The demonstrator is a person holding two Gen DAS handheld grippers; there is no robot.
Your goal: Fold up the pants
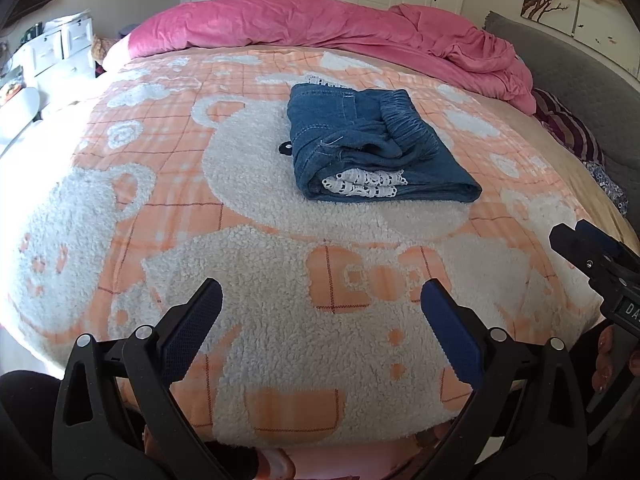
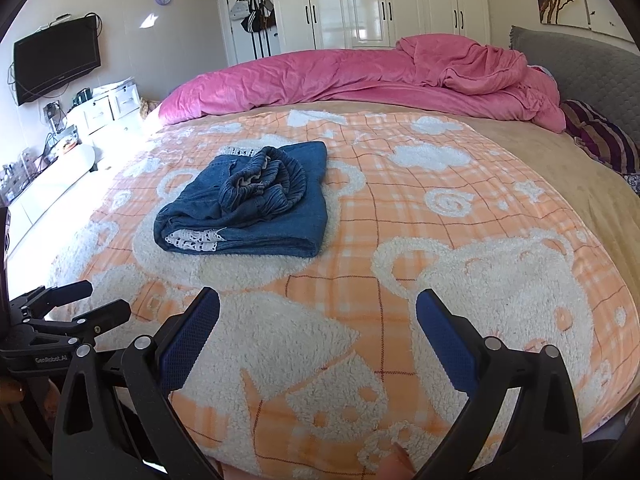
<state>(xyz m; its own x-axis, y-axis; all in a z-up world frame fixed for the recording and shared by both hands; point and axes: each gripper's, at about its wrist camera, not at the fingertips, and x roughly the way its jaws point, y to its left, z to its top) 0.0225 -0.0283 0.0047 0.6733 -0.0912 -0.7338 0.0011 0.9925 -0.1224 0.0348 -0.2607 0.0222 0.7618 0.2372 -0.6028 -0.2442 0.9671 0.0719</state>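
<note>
Folded into a compact bundle, denim pants (image 1: 376,144) ahead of the left tongs (image 1: 322,312) and slightly to their right, well apart from both tips; ahead and to the left of the right tongs (image 2: 318,316), likewise untouched. Elastic waistband bunched on top of the bundle, white lace trim (image 1: 360,186) peeking from the near folded edge. Left tongs spread wide, nothing between the blue pads; right tongs spread wide too, empty. Underneath and all around, an orange-and-white fleece blanket (image 1: 248,320) with bear shapes, covering the bed. Nothing lying on the blanket between either pair of tongs and the bundle. Beyond the pants, a crumpled pink duvet (image 1: 320,28) along the far side of the bed; farther still, white wardrobe doors (image 2: 384,0). Far right of the tongs, a grey headboard (image 2: 576,64) and a striped pillow (image 2: 600,136). Far left of the right tongs, a wall-mounted television (image 2: 56,60) above white drawers (image 2: 104,108). Fingers of a hand (image 1: 608,360) at the right edge of the left view, below the other tool.
</note>
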